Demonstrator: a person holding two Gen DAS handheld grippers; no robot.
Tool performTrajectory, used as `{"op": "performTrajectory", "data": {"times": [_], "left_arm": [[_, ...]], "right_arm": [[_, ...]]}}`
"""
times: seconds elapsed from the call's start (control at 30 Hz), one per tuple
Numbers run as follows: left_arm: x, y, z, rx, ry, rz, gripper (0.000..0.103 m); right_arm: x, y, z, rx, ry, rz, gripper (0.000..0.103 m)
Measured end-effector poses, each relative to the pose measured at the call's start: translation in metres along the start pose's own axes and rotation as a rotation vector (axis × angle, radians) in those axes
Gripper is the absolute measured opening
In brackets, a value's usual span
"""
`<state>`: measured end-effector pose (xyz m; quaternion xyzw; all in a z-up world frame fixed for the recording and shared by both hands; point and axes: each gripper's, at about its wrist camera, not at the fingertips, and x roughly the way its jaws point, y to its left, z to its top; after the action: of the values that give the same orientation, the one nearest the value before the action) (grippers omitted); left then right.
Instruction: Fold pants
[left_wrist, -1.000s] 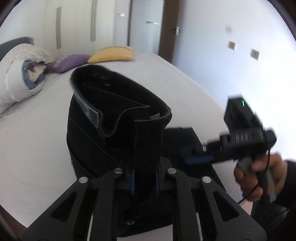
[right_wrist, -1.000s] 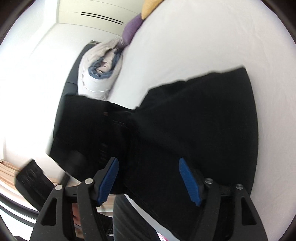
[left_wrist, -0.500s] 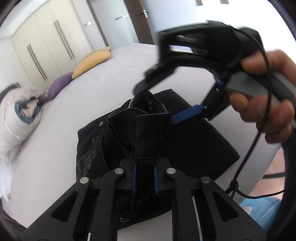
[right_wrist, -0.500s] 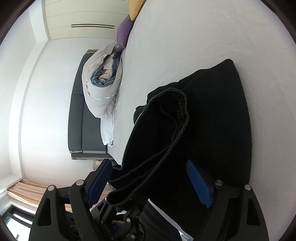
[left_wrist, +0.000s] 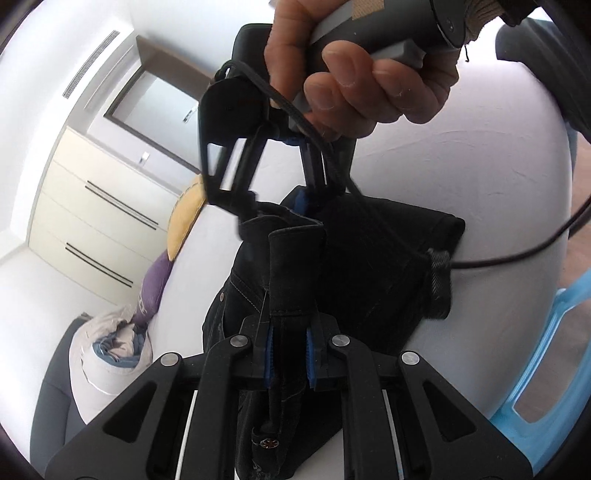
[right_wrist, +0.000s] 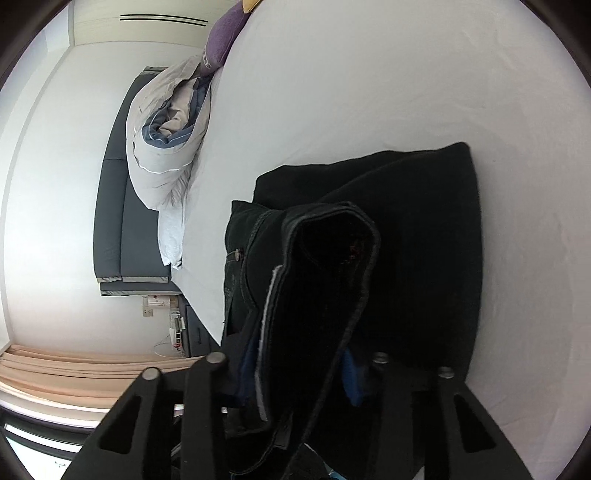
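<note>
Black pants (left_wrist: 373, 258) lie partly folded on the white bed (left_wrist: 480, 166), with the waistband end lifted. My left gripper (left_wrist: 290, 356) is shut on a strip of the waistband, which stands upright between its blue pads (left_wrist: 269, 360). Just beyond, a hand (left_wrist: 369, 92) holds my right gripper (left_wrist: 273, 199) at the raised waistband edge. In the right wrist view the doubled waistband (right_wrist: 332, 236) runs between the right gripper's (right_wrist: 299, 376) blue pads (right_wrist: 352, 384). Its jaws are closing and sit against the fabric on both sides. The rest of the pants (right_wrist: 424, 240) rests flat on the sheet.
A rolled duvet (right_wrist: 166, 140) and a purple pillow (right_wrist: 221, 40) lie at the head of the bed, beside a yellow pillow (left_wrist: 184, 225). A wardrobe (left_wrist: 92, 221) stands behind. A blue plastic chair (left_wrist: 550, 350) is next to the bed edge. A black cable (left_wrist: 517, 254) trails over the sheet.
The left gripper rolled and sank toward the bed with the waistband in it. The right gripper's wide jaws narrowed around the raised waistband, and its hand came in close above.
</note>
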<state>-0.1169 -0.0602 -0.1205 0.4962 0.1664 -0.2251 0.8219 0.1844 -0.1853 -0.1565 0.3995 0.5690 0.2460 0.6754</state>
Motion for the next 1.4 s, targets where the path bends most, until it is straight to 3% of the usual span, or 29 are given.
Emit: {"op": "performTrajectory", "data": {"times": [0.13,0.3,0.43,0.83,0.93,1.03,1.07,1.13,1.17,1.2,1.27,1.4], "left_arm": [[0.003,-0.004,0.004,0.035,-0.024,-0.015,0.011],[0.000,-0.008,0.012,0.052,-0.063,-0.024,0.011],[0.011,-0.013,0.010,0.081,-0.064,-0.061,0.011],[0.032,-0.016,-0.008,0.105,-0.045,-0.144,0.012],[0.039,-0.001,-0.002,0.103,-0.032,-0.142,0.013],[0.038,0.018,-0.004,0.046,-0.016,-0.175,0.016],[0.035,0.024,-0.006,0.029,-0.014,-0.186,0.020],[0.030,0.039,-0.011,-0.007,-0.009,-0.206,0.049],[0.023,0.048,-0.014,-0.028,-0.025,-0.210,0.080],[0.014,0.058,-0.017,-0.054,-0.054,-0.207,0.091],[0.008,0.083,-0.023,-0.122,-0.057,-0.217,0.091],[0.034,0.148,-0.049,-0.409,0.016,-0.301,0.091]], "right_arm": [[-0.012,-0.003,-0.002,-0.043,-0.055,-0.030,0.017],[-0.039,0.000,-0.004,-0.100,-0.145,0.011,0.016],[-0.042,-0.019,-0.010,-0.083,-0.154,-0.018,0.016],[-0.038,-0.062,-0.032,-0.010,-0.209,0.019,0.014],[-0.035,-0.067,-0.030,0.016,-0.201,0.049,0.017],[-0.043,-0.057,-0.026,-0.014,-0.225,0.018,0.030],[-0.048,-0.055,-0.023,-0.020,-0.241,0.006,0.034],[-0.058,-0.055,-0.017,-0.008,-0.274,-0.013,0.040],[-0.064,-0.053,-0.014,-0.005,-0.290,-0.040,0.045],[-0.070,-0.051,-0.013,-0.004,-0.308,-0.069,0.048],[-0.083,-0.043,-0.013,-0.012,-0.330,-0.044,0.048],[-0.086,-0.011,-0.023,-0.101,-0.280,0.200,0.048]]}}
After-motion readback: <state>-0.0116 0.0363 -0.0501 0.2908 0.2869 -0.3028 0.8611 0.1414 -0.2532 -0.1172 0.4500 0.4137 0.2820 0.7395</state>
